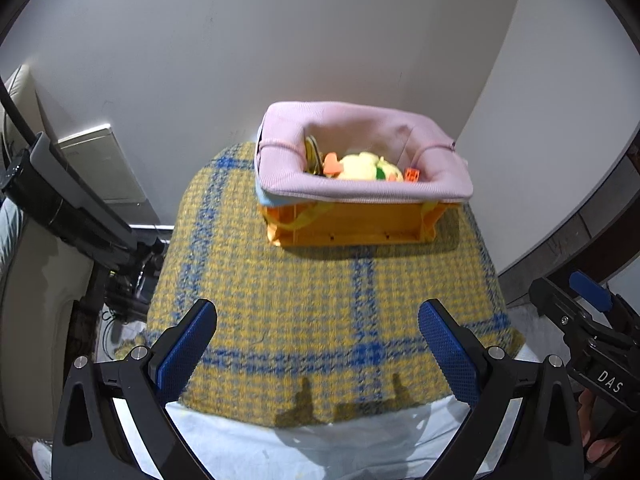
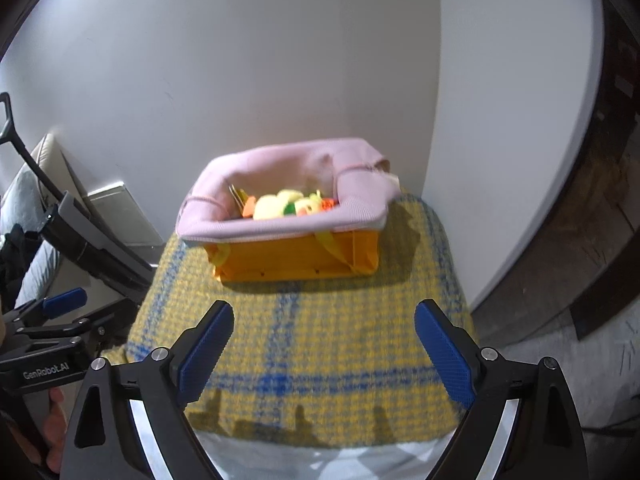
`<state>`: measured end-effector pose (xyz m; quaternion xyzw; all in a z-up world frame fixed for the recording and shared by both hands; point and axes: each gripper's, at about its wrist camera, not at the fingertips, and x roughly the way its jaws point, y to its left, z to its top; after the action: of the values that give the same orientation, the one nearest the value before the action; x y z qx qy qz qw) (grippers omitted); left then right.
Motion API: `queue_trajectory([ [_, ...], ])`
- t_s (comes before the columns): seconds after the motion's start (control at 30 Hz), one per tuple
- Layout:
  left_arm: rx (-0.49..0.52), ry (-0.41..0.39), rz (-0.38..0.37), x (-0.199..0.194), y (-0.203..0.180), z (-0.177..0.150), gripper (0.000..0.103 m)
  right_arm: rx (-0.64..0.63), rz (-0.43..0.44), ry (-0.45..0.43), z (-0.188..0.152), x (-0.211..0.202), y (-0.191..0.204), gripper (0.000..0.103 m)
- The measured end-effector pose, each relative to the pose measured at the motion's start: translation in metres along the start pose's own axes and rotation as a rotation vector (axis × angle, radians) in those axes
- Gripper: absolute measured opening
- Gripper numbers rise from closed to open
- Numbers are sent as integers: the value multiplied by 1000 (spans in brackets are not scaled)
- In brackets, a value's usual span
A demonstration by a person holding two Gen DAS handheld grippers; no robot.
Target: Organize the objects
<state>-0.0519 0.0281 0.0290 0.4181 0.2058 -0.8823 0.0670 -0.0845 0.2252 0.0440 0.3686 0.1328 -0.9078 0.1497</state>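
An orange plastic basket with a pink cloth liner stands at the far end of a yellow and blue checked cloth. Inside lie a pale yellow plush toy and small orange pieces. The basket also shows in the right wrist view, with the plush toy in it. My left gripper is open and empty above the near part of the cloth. My right gripper is open and empty, also well short of the basket.
A white wall stands behind the basket. A beige sofa and a black stand are on the left. A dark wood frame and floor lie on the right. The right gripper's body shows at the left view's right edge.
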Motion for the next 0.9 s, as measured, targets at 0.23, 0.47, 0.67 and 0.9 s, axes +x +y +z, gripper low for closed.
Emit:
queue_trajectory([
  [0.23,-1,47,21,4,3,-25,103,9,-26,47,-29,2,-2,92],
  [0.47,-16,80,34,8,11,-42,103,-3,-28,84,-44,5,2,92],
  [0.67,-18,101,32,12,16,-47,103,-18,-23,95,-45,6,8,92],
  [0.9,-15,100,28,12,15,-46,103,-21,-27,95,-43,5,9,92],
])
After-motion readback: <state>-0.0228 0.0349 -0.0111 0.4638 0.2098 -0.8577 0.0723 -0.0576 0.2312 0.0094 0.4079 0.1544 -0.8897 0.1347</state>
